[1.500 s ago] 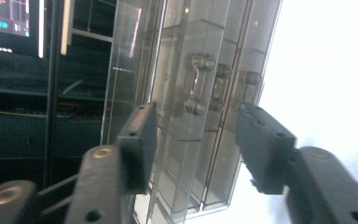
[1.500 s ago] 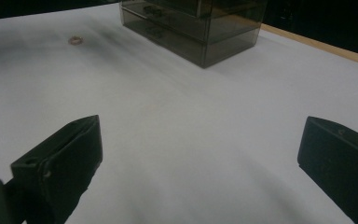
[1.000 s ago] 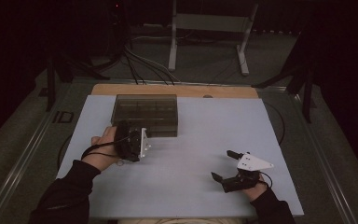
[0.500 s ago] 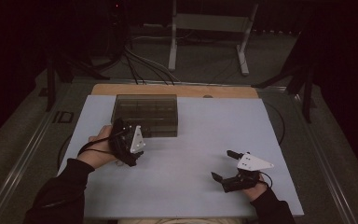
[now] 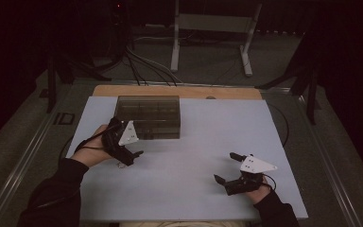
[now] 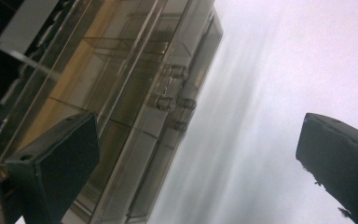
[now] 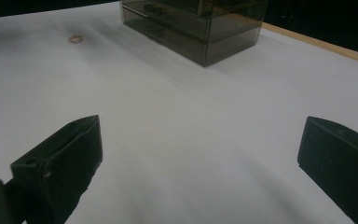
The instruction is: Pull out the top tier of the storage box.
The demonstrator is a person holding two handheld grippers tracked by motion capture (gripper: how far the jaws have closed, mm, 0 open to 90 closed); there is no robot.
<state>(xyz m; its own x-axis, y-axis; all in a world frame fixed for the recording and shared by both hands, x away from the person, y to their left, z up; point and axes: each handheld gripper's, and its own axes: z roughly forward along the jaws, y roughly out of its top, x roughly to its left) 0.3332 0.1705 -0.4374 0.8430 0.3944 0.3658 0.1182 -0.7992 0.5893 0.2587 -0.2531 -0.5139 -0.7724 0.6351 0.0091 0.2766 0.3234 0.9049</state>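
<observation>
Table (image 5: 208, 189): pale sheet covering most of the top; a bare wooden strip (image 5: 179, 91) shows along the far edge.

Drawer box (image 5: 148, 116): smoked, see-through plastic – stands on the far left part of the table, its knobbed front facing the person. In the left gripper view small round knobs (image 6: 167, 102) sit on the drawer fronts and inner dividers show through the walls. In the right gripper view the box (image 7: 200, 25) stands at the far end of the sheet, drawers pushed in.

Left gripper (image 5: 131, 158): held by the left hand (image 5: 90, 149) just in front of the box's left front corner, grey plate on top. Jaws spread wide, nothing between them – they have just been opening. Its own view looks along the box front; the jaws are clear of the knobs.

Right gripper (image 5: 224, 168): low over the near right part of the table, well apart from the box. Jaws spread wide, bare sheet between them.

Small ring (image 7: 76, 38): lies flat on the sheet, near the box front, touching neither gripper; what it is made of cannot be told.
</observation>
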